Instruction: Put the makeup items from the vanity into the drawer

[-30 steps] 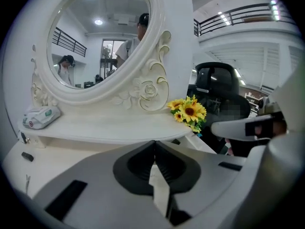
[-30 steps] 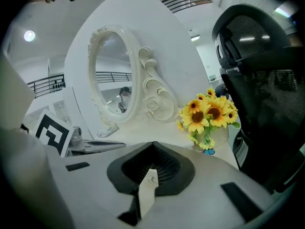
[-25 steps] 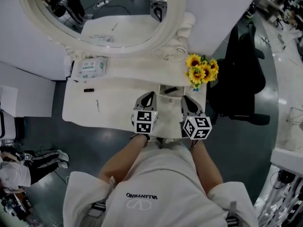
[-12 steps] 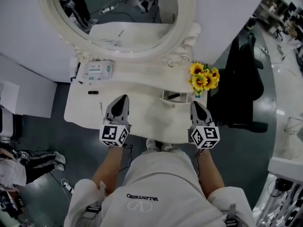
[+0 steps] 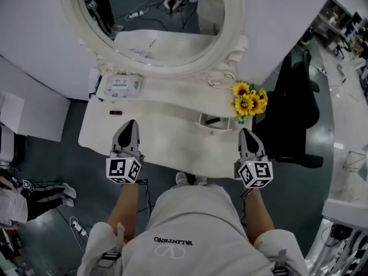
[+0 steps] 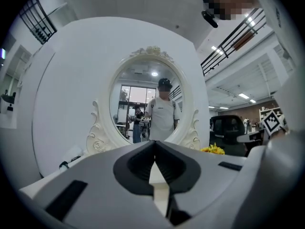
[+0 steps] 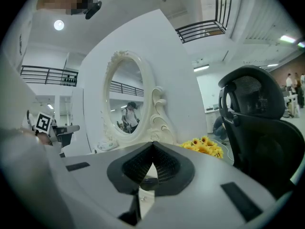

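The white vanity [image 5: 167, 131] has a small drawer [image 5: 202, 125] standing open at its right, with a dark stick-shaped item [image 5: 211, 120] lying inside. A short black makeup stick [image 5: 116, 112] rests on the left of the top. My left gripper [image 5: 127, 123] hovers over the front left edge, jaws shut and empty, with its tips [image 6: 155, 144] meeting. My right gripper [image 5: 246, 132] hangs at the front right corner beside the drawer, jaws shut [image 7: 152, 147] on nothing.
A packet of wipes [image 5: 121, 86] lies at the back left under the oval mirror [image 5: 167, 16]. Sunflowers [image 5: 248, 99] stand at the vanity's right end. A black office chair [image 5: 299, 96] is close on the right. Cables lie on the floor at left.
Both grippers have drawn apart and back toward the front edge: the left one went far left, the right one slightly right. A thin pencil seen earlier on the left is now hidden.
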`<control>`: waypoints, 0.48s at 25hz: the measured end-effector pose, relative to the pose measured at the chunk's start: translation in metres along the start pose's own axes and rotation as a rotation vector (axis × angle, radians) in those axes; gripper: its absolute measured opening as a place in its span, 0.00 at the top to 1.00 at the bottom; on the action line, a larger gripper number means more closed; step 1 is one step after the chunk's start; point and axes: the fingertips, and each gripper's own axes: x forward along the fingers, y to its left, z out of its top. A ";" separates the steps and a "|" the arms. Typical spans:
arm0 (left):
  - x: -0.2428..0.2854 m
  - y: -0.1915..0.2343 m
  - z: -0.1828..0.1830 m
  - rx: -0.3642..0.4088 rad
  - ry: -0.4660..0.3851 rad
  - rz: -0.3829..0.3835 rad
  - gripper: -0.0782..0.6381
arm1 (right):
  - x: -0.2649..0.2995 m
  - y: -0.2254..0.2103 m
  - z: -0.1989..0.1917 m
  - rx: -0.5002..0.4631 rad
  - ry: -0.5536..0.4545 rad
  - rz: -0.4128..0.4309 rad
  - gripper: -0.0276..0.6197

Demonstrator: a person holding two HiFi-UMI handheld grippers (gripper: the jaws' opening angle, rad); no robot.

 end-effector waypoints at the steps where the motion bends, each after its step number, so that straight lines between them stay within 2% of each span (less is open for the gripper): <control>1: -0.001 0.001 0.003 -0.002 -0.007 0.001 0.89 | -0.002 -0.001 0.001 0.005 -0.003 -0.004 0.94; 7: -0.004 -0.002 0.009 0.010 -0.028 -0.005 0.88 | -0.008 -0.006 0.005 0.009 -0.014 -0.023 0.94; 12: -0.003 -0.008 0.008 0.002 -0.027 -0.013 0.89 | -0.009 -0.004 0.009 -0.066 -0.001 -0.024 0.94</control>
